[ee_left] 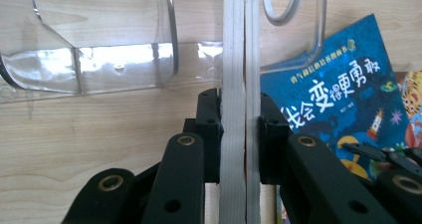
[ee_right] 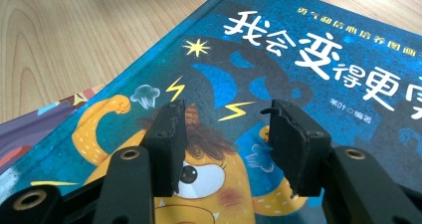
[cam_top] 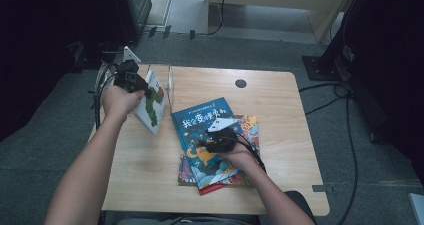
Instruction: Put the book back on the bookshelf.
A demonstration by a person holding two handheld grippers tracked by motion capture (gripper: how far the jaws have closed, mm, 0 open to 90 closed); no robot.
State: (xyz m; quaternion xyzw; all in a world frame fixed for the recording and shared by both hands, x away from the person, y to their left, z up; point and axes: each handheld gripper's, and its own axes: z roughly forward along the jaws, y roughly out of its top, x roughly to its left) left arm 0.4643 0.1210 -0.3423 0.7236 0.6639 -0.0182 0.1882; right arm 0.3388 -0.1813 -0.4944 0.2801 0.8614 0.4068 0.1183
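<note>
Left gripper [ee_left: 234,134] clamps the stiff, thin white book [cam_top: 150,105] by its edge, at ten o'clock of the slick-looking blue book [cam_top: 207,135]; right gripper [ee_right: 226,144] gapes empty above it.

The left forearm reaches far forward, its hand wrapped around the black two-jaw left gripper [cam_top: 142,91], jaws pressed together on something thin held upright between them. Nearer in, the right hand grips the black two-jaw right gripper [cam_top: 210,141], pointing downward with jaws parted and empty
</note>
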